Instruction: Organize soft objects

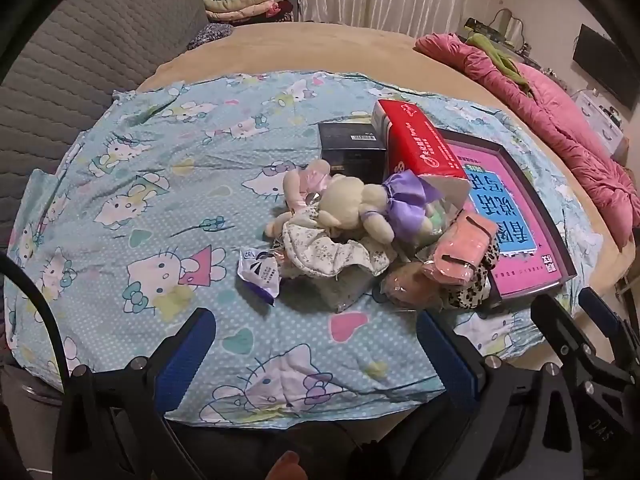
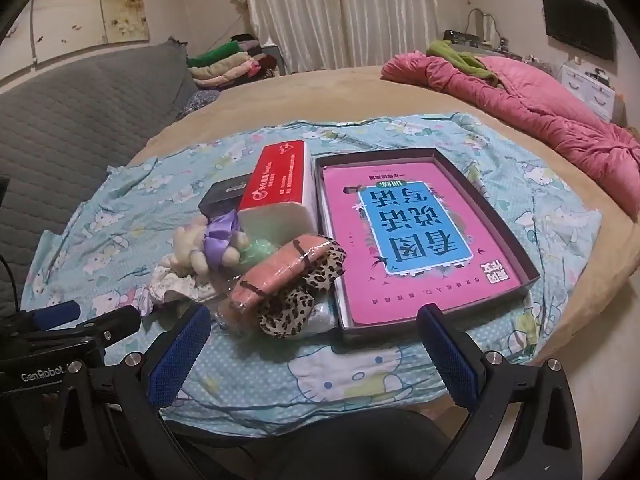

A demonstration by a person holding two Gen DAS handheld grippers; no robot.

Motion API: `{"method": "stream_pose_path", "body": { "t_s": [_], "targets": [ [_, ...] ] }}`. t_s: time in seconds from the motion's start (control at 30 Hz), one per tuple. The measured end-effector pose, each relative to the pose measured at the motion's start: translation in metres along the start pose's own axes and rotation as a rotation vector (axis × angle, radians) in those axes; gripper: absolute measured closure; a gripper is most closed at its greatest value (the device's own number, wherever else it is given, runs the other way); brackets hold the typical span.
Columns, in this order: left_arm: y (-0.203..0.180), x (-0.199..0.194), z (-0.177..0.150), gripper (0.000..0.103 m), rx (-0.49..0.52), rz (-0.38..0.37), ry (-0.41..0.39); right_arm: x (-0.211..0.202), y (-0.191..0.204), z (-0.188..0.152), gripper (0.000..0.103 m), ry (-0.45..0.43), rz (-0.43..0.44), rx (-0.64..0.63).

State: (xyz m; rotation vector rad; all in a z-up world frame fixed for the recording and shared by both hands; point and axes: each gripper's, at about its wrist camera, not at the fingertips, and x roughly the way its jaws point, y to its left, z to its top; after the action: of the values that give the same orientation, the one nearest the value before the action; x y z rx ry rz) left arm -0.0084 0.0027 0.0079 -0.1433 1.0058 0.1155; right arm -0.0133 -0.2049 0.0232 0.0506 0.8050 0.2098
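Note:
A heap of soft things lies on a light-blue cartoon-cat cloth (image 1: pixel 160 184) (image 2: pixel 400 376) spread over a bed. In it are a cream plush toy (image 1: pixel 352 204) (image 2: pixel 192 252) with a purple bow (image 1: pixel 408 196) (image 2: pixel 220 236), a floral fabric piece (image 1: pixel 332 252) (image 2: pixel 176 284), a wrapped pink cloth (image 1: pixel 460 252) (image 2: pixel 276 276) and a leopard-print cloth (image 1: pixel 472 284) (image 2: pixel 296 300). My left gripper (image 1: pixel 316 344) hovers open before the heap, nothing between its blue pads. My right gripper (image 2: pixel 312 340) is open too, near the leopard cloth; it also shows in the left wrist view as the right gripper (image 1: pixel 576 320).
A red tissue pack (image 1: pixel 416 140) (image 2: pixel 276 184) leans on a black box (image 1: pixel 352 148) (image 2: pixel 224 196). A dark tray (image 1: pixel 568 268) (image 2: pixel 520 240) holds a pink book (image 2: pixel 400 240). A small purple-white packet (image 1: pixel 260 276) lies left of the heap. A pink quilt (image 2: pixel 540 108) lies right, a grey headboard (image 1: pixel 80 60) left.

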Motion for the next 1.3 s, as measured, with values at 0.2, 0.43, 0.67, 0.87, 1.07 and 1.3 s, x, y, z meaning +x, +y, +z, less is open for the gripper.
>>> {"method": "stream_pose_path", "body": {
  "t_s": [0.2, 0.43, 0.67, 0.87, 1.07, 1.3],
  "targets": [
    [-0.003, -0.001, 0.0, 0.002, 0.012, 0.003, -0.002, 0.0, 0.0, 0.0, 0.0, 0.001, -0.005, -0.008],
    [-0.007, -0.006, 0.001, 0.002, 0.019, -0.004, -0.009, -0.001, 0.0, -0.001, 0.0, -0.002, -0.009, -0.012],
    [-0.008, -0.009, 0.003, 0.002, 0.022, 0.002, -0.021, -0.002, 0.001, -0.002, 0.0, -0.005, -0.009, -0.019],
    [-0.008, -0.01, 0.003, 0.002, 0.024, 0.002, -0.025, -0.002, 0.0, -0.001, 0.0, -0.007, -0.009, -0.018],
    [-0.007, -0.012, 0.003, 0.002, 0.021, 0.002, -0.025, -0.002, 0.0, -0.002, 0.0, -0.005, -0.011, -0.015],
    [-0.007, -0.013, 0.004, 0.002, 0.023, -0.004, -0.029, -0.002, 0.0, -0.002, 0.0, -0.003, -0.014, -0.017]
  ]
}}
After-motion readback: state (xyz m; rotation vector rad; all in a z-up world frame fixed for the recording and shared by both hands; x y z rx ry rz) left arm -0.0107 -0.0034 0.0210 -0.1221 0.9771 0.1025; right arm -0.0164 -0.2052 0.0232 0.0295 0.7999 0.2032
